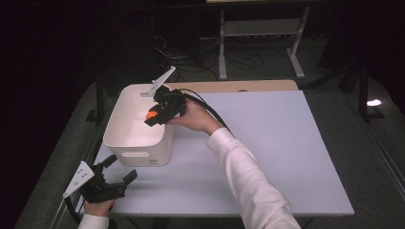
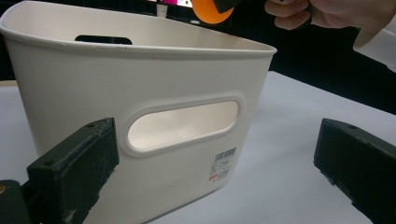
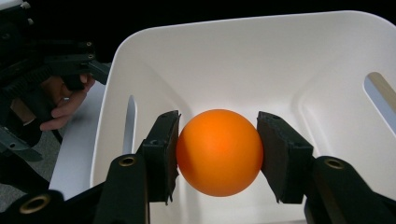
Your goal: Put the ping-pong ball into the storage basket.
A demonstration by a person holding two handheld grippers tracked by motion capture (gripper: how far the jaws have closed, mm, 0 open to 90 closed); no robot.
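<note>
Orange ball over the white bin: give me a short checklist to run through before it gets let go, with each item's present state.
1. Orange ball is clamped between both jaws of the right hand-held gripper: ok.
2. Ball is above the open mouth of the white bin, inside the rim line: ok, going by the right gripper view and the high view.
3. Bin floor under the ball is bare: ok for the part that shows; the part behind the ball cannot be told.
4. Bin stands upright on the table: ok.
5. Left hand-held gripper is open and apart from the bin, outside its near wall: ok.
</note>
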